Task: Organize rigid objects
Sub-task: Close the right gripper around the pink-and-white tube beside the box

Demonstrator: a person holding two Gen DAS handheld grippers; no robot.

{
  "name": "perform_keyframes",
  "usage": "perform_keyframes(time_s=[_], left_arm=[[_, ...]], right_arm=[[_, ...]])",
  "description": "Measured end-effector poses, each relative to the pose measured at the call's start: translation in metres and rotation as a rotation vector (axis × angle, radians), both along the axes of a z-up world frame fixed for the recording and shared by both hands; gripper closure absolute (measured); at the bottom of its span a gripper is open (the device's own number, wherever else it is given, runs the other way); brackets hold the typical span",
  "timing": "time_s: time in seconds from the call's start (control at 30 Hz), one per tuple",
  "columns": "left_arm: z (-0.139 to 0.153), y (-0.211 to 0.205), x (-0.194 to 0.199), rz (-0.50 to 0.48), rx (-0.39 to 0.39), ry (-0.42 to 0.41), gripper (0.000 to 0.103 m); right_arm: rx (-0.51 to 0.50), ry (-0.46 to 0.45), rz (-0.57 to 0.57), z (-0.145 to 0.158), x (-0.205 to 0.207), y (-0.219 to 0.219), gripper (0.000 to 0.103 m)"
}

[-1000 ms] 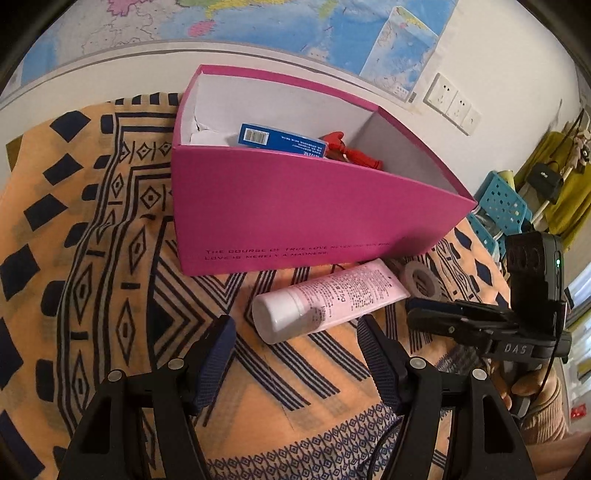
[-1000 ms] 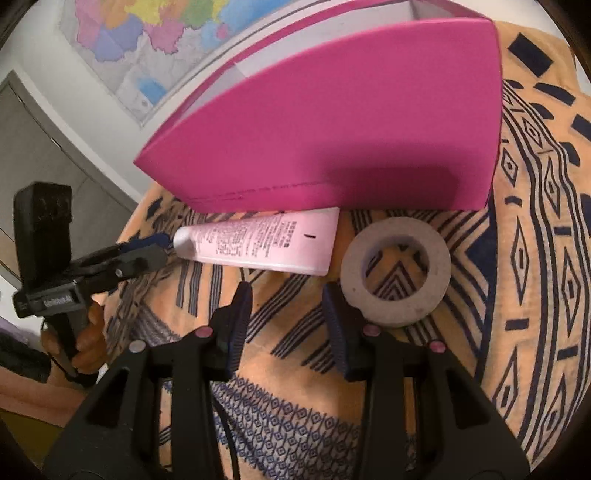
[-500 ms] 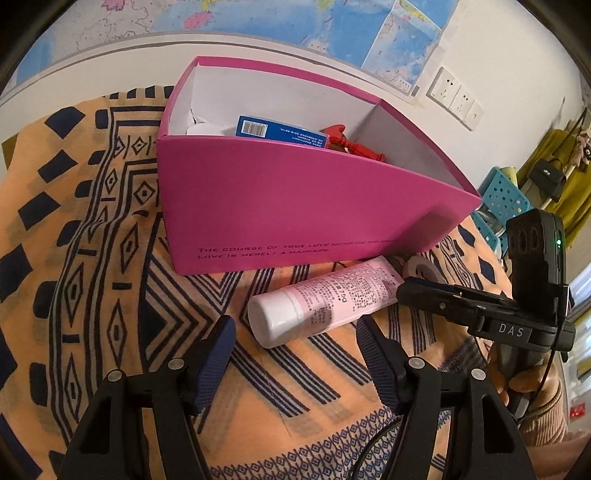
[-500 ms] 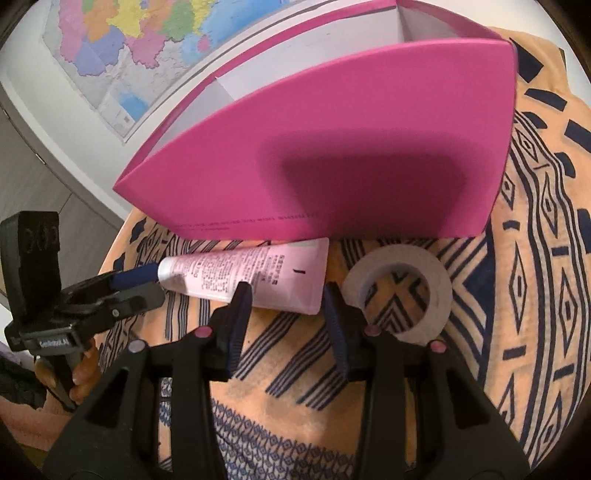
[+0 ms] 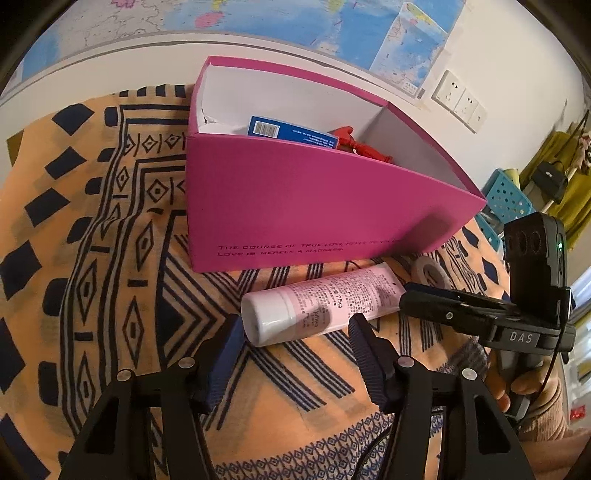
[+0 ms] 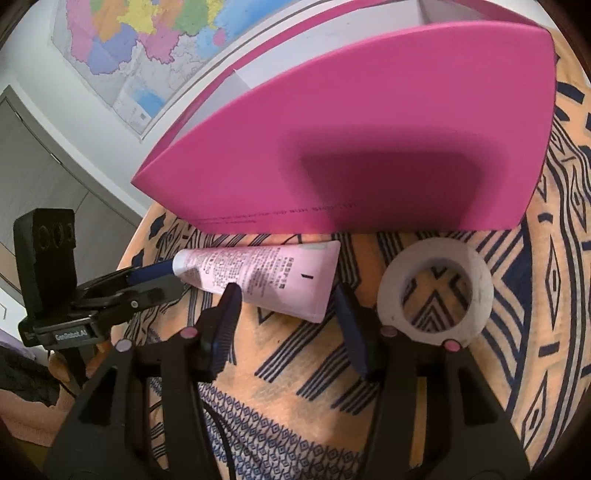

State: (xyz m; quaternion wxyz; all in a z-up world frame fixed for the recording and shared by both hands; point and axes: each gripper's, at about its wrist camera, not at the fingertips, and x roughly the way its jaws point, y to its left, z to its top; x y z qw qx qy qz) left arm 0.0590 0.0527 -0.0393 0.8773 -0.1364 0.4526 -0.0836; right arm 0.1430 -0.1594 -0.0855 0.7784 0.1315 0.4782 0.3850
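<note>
**A lived-in room at home**

This looks like a home. A large coloured wall map (image 5: 258,22) hangs above the bench, which is draped in an orange cloth (image 5: 110,258) with dark geometric patterns. White wall sockets (image 5: 460,101) sit beside the map. Off the bench's right edge stand a turquoise perforated stool (image 5: 506,195), a hanging black handbag (image 5: 550,177) and yellow-green clothing (image 5: 572,192).

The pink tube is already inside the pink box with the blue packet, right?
Not quite. The pink tube lies on the patterned cloth in front of the pink box, as the left wrist view shows. The blue packet is indeed inside the box.
</note>
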Motion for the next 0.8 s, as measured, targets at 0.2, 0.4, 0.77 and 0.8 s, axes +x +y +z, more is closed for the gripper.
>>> perform_keyframes(time_s=[0.2, 0.4, 0.77, 0.8], left_arm=[[0.001, -0.004, -0.002, -0.018, 0.0, -0.004, 0.045], [0.002, -0.009, -0.003, -0.023, 0.019, -0.01, 0.045], [0.007, -0.009, -0.008, -0.03, 0.017, -0.031, 0.045], [0.007, -0.008, -0.009, -0.031, 0.013, -0.03, 0.045]], right_arm=[[-0.003, -0.011, -0.011, 0.0, -0.001, 0.003, 0.048], [0.019, 0.003, -0.022, -0.002, -0.002, 0.003, 0.048], [0.04, -0.033, -0.026, 0.005, -0.011, -0.003, 0.049], [0.04, -0.038, -0.028, 0.006, -0.011, -0.004, 0.049]])
